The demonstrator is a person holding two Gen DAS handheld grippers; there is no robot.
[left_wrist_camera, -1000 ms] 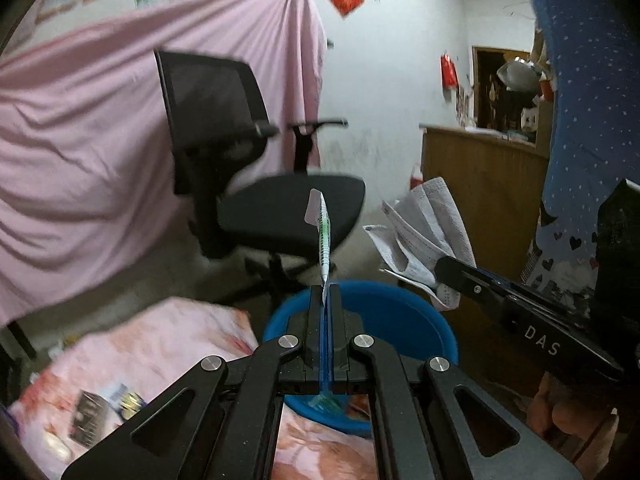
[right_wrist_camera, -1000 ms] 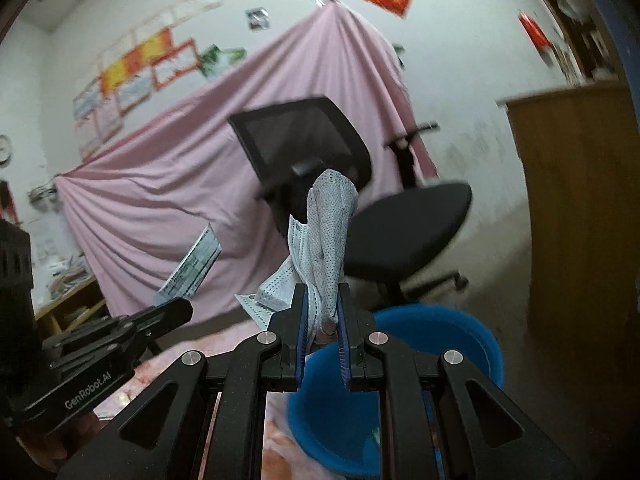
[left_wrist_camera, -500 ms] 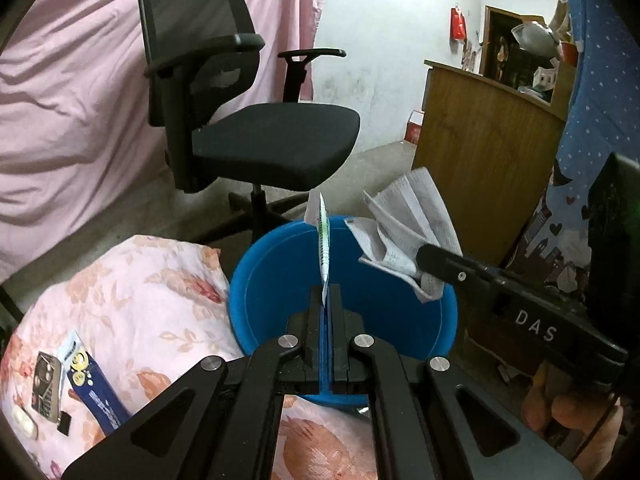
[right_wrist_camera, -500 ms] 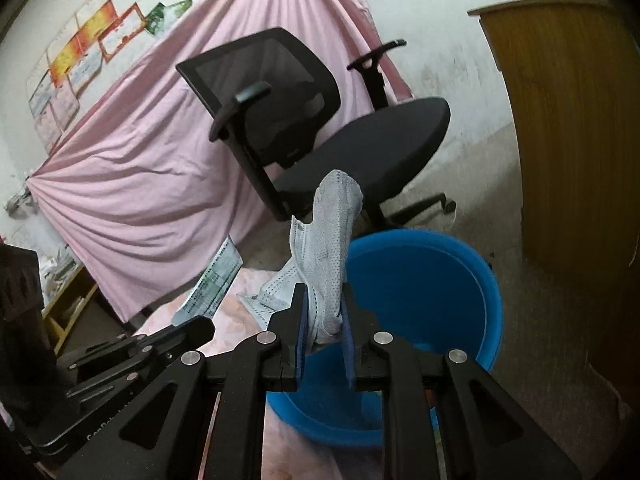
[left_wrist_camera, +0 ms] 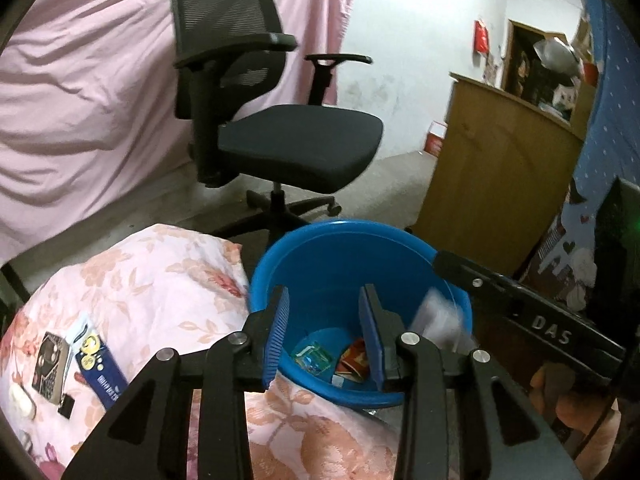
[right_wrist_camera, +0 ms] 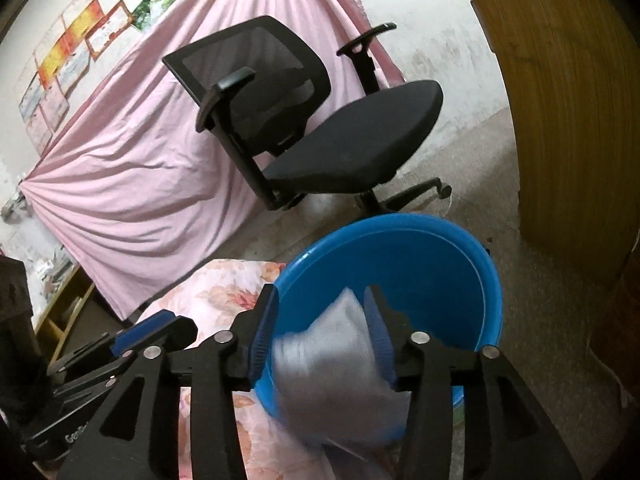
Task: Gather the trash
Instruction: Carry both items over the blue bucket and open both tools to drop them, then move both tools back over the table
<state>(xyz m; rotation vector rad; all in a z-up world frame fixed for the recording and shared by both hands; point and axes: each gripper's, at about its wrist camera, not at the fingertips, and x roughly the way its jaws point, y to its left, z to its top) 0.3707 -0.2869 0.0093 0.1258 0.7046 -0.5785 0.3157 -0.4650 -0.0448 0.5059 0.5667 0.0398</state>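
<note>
A blue bucket [left_wrist_camera: 344, 226] stands on the floor beside a floral cloth, with wrappers [left_wrist_camera: 316, 360] lying at its bottom. My left gripper [left_wrist_camera: 325, 300] hovers over the bucket's near rim. Its jaws are opening and nothing is between them. In the right wrist view the bucket [right_wrist_camera: 400, 224] lies under my right gripper [right_wrist_camera: 320, 300], whose jaws are opening. A grey-white face mask [right_wrist_camera: 332, 360], blurred, is dropping between them and is not pinched. From the left wrist view the right gripper [left_wrist_camera: 444, 264] reaches over the rim, the mask [left_wrist_camera: 438, 320] blurred below it.
A black office chair [left_wrist_camera: 296, 144] stands just behind the bucket, a wooden cabinet [left_wrist_camera: 492, 168] to its right, a pink sheet [left_wrist_camera: 80, 100] behind. On the floral cloth [left_wrist_camera: 160, 280] lie a blue packet [left_wrist_camera: 98, 368] and a dark packet [left_wrist_camera: 50, 360]. A hand [left_wrist_camera: 560, 392] holds the right gripper.
Both grippers dipped toward the bucket and their jaws opened. The paper slip has left the left jaws. The mask, upright in the right jaws before, now falls.
</note>
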